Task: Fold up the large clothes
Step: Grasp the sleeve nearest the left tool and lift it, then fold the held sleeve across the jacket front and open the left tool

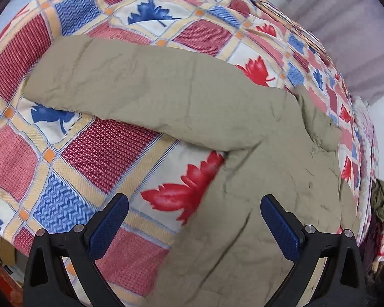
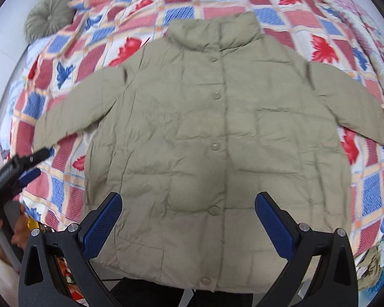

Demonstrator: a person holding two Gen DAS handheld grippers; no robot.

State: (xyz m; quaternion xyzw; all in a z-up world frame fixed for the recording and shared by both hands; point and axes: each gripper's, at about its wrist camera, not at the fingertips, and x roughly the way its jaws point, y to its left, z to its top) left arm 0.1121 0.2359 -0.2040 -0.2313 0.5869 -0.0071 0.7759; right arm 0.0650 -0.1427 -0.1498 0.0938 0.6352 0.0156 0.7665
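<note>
Khaki jacket (image 2: 217,138) flat on quilt (image 2: 307,5), beneath both grippers' spread fingers (image 2: 102,225).

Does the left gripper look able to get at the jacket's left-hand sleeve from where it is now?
Probably yes: the left gripper is open above the bedspread, and the sleeve lies flat ahead of it with nothing on top.

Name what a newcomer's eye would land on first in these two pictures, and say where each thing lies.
First comes the khaki padded jacket, spread flat, buttoned front up, sleeves out to both sides, on the bed. Next, the loud patchwork quilt under it, with red and blue leaves. The right gripper hangs open above the jacket's hem; the left gripper is open beside one sleeve.
</note>
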